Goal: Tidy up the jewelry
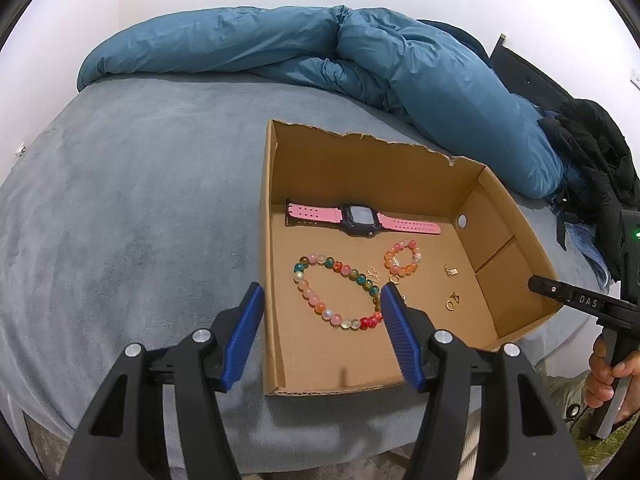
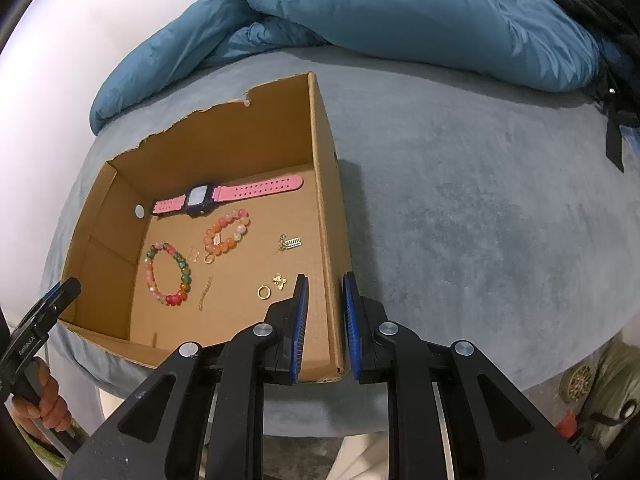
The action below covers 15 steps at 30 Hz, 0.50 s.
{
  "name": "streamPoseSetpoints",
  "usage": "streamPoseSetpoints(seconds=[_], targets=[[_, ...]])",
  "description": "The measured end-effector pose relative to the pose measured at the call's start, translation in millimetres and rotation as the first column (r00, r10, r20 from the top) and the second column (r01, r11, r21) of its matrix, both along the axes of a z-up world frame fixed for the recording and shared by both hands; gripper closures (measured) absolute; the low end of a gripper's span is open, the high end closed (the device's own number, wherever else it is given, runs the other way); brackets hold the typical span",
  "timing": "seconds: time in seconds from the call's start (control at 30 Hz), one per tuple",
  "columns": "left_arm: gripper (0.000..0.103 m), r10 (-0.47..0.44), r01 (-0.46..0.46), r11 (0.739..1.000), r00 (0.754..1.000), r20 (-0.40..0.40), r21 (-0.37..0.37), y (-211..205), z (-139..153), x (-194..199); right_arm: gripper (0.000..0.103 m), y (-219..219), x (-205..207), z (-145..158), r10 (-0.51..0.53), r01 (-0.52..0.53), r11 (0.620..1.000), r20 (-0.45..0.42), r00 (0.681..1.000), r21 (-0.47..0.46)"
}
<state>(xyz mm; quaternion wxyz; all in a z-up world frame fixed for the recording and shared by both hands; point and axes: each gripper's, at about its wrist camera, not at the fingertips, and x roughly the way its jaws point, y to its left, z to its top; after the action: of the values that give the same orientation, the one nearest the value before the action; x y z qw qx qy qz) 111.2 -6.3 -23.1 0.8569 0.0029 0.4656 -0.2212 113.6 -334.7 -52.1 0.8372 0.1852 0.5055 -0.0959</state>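
Observation:
An open cardboard box [image 1: 360, 168] [image 2: 224, 140] lies on a grey bed. On its floor lie a pink-strapped watch [image 1: 360, 220] [image 2: 200, 200], a multicoloured bead bracelet [image 1: 314, 300] [image 2: 185, 272], a small orange bead bracelet [image 1: 390, 254] [image 2: 224, 246], a gold ring [image 2: 258, 292], a gold butterfly [image 2: 280, 281] and other small gold pieces. My left gripper [image 1: 320, 288] is wide open astride the box's near left wall and holds nothing. My right gripper [image 2: 325, 278] stands narrowly open, one finger on each side of the box's right wall, with a gap showing on the inner side.
A rumpled blue duvet [image 1: 400, 64] [image 2: 400, 12] lies behind the box, with dark clothing [image 1: 592, 152] to the right. The grey bed cover [image 1: 140, 200] [image 2: 480, 180] spreads on both sides. A hand [image 1: 608, 372] holds the right gripper's handle; another hand [image 2: 48, 400] holds the left one.

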Motion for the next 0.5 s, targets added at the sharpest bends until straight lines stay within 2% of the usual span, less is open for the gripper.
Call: streamPoseSetpoints(seconds=[0.3, 0.4, 0.5], targets=[[0.044, 0.0, 0.0, 1.0, 1.0, 0.006, -0.024, 6, 1, -1, 0.083, -3, -9, 4, -0.019, 0.018, 1.0, 0.041, 0.999, 0.026], [0.042, 0.026, -0.024, 0.999, 0.998, 0.052, -0.032, 12, 10, -9, 0.072, -2, -19, 15, -0.024, 0.024, 1.0, 0.095, 0.995, 0.001], [0.036, 0.044, -0.042, 0.999, 0.991, 0.125, -0.017, 16, 25, -22, 0.063, 3, -34, 30, -0.027, 0.033, 0.999, 0.163, 0.986, -0.035]])
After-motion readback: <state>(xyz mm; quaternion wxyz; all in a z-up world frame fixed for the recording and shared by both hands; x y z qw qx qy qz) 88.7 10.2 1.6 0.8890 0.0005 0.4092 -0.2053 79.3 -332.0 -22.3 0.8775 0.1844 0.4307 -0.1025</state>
